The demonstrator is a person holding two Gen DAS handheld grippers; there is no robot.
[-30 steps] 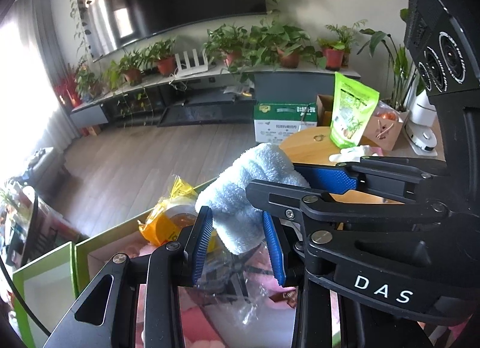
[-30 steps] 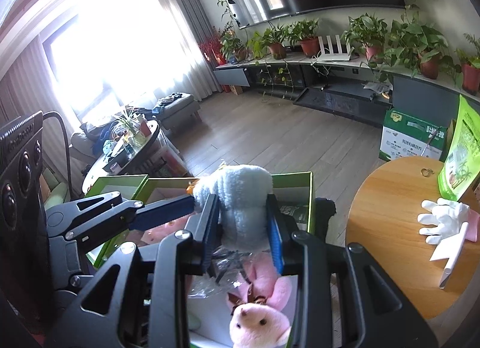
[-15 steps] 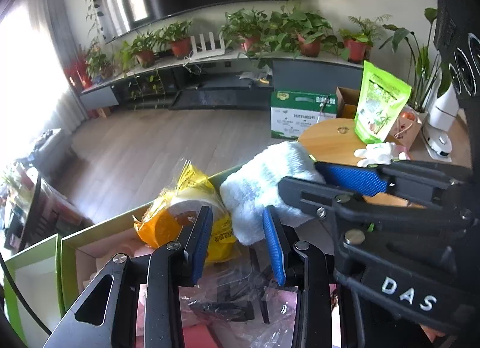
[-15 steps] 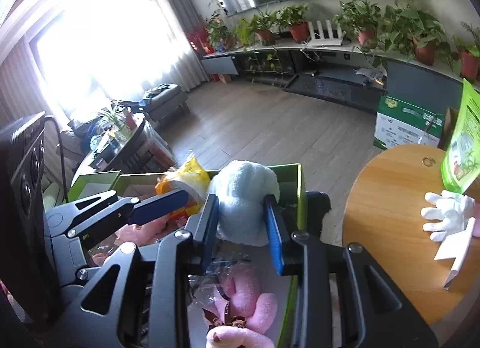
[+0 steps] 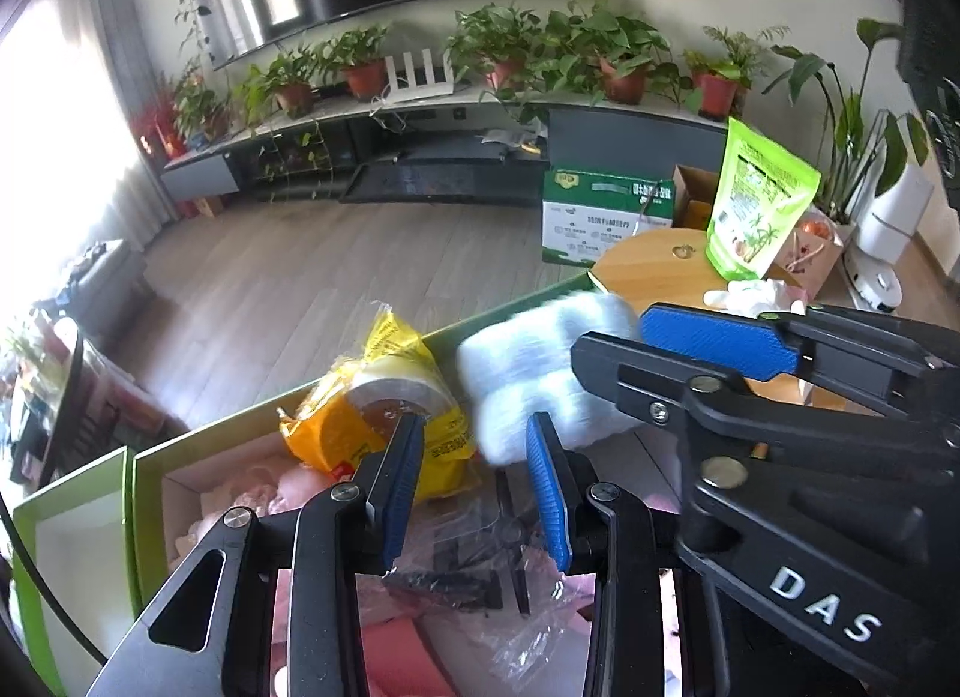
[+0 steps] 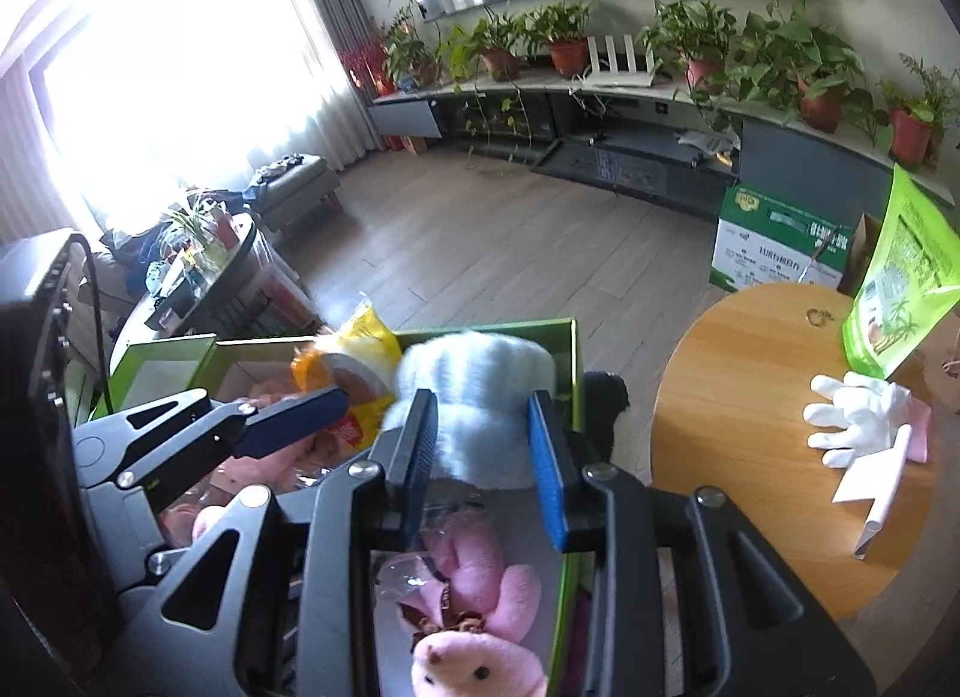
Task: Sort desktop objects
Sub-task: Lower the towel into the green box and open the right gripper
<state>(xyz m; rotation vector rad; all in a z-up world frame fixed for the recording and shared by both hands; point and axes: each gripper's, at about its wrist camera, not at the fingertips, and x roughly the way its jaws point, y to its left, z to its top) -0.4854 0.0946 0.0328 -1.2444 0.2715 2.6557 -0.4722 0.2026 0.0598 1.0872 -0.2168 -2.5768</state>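
Observation:
My right gripper is shut on a fluffy light-blue plush and holds it over the green box; the plush also shows in the left wrist view, beside the right gripper's blue pad. My left gripper is open and empty, its jaws apart just in front of a yellow-wrapped tape roll that lies in the box. The tape roll also shows in the right wrist view. A pink plush animal lies in the box below the right gripper.
A round wooden table stands to the right with a white glove, a green snack bag and a white card. A second green box sits at the left. Clear plastic wrap lies in the box.
The left gripper has let go of the blue plush and drawn back left toward the tape roll. The right gripper still holds the plush, now lower over the box.

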